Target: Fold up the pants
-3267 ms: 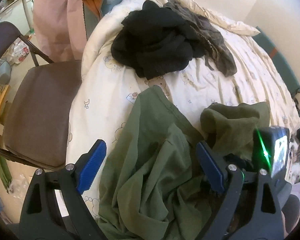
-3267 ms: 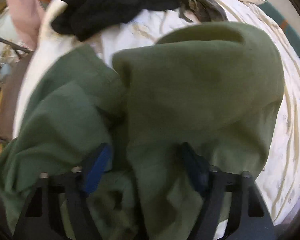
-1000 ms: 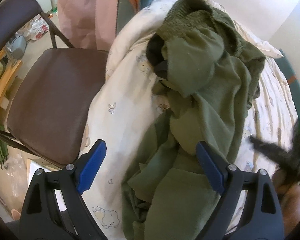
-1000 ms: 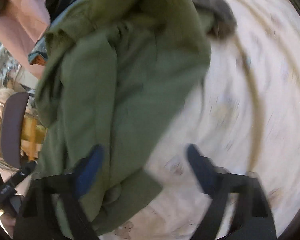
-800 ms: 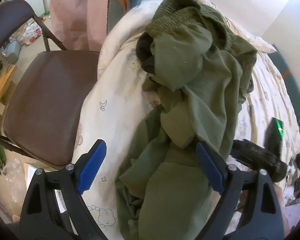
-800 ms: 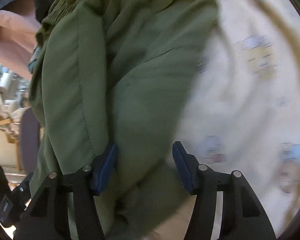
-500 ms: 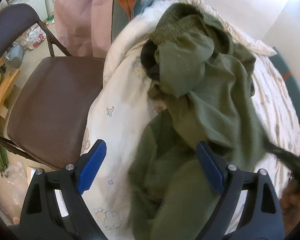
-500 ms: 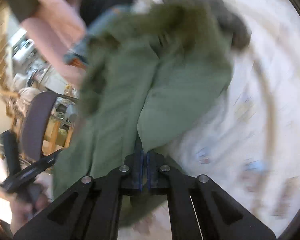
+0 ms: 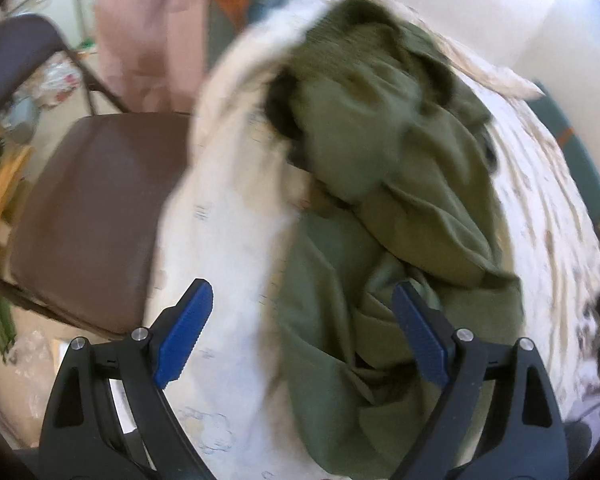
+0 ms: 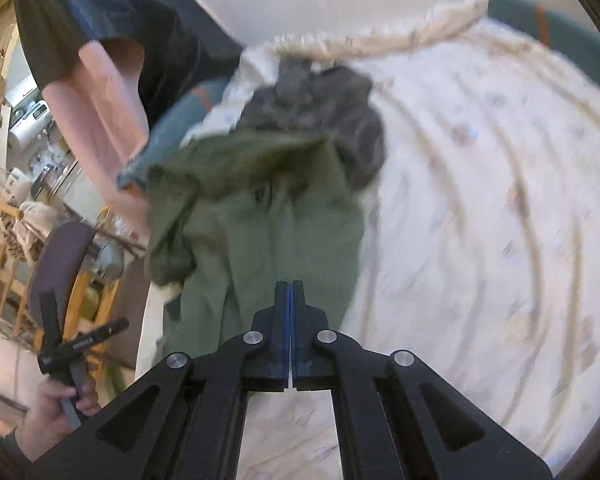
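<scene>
The olive green pants [image 9: 400,208] lie crumpled along the white printed bed cover, waistband at the far end. My left gripper [image 9: 300,332] is open and empty, hovering above the near end of the pants. In the right wrist view the pants [image 10: 268,232] stretch away from my right gripper [image 10: 290,292], whose jaws are pressed together on the near edge of the fabric. The left gripper [image 10: 66,344] also shows there at lower left, held in a hand.
A brown folding chair [image 9: 92,216] stands left of the bed. Dark grey clothes [image 10: 324,120] lie beyond the pants. Pink fabric [image 9: 152,32] and a teal-orange cloth [image 9: 240,4] hang at the bed's far left. The bed cover [image 10: 480,220] spreads to the right.
My right gripper has closed on the pants' near edge and pulled back, stretching them. The left gripper stays open above the pants; both views are motion-blurred.
</scene>
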`<state>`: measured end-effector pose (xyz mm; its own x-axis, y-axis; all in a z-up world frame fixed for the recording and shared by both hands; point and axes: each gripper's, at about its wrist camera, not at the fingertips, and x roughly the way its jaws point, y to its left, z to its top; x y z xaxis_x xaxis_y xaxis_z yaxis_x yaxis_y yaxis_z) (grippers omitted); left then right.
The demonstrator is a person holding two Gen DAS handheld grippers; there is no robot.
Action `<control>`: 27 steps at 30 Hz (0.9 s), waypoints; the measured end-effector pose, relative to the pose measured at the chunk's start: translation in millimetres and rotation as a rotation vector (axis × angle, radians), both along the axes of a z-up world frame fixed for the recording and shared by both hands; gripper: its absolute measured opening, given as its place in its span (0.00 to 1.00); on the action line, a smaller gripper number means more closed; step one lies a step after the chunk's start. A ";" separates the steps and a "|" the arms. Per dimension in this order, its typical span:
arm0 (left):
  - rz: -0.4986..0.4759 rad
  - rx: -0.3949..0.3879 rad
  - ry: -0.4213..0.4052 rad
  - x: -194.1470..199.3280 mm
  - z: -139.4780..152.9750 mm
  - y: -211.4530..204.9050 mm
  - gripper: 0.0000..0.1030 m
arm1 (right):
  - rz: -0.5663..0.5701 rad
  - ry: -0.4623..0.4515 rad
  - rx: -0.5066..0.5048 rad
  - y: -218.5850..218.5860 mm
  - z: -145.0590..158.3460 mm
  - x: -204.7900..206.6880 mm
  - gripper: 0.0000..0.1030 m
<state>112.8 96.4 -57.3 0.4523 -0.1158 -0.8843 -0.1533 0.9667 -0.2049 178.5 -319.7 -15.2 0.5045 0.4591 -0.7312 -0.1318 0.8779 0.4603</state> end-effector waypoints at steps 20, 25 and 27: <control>-0.353 0.160 -0.009 -12.4 36.2 -147.3 0.02 | -0.087 0.148 0.202 -9.5 -63.3 -14.7 0.09; -0.200 0.154 -0.163 -28.1 124.3 -83.4 0.02 | -0.094 0.180 0.218 -11.0 -67.6 -11.4 0.10; -0.089 0.206 -0.216 -25.1 143.7 -44.1 0.02 | -0.084 0.194 0.212 -3.8 -71.9 -8.3 0.10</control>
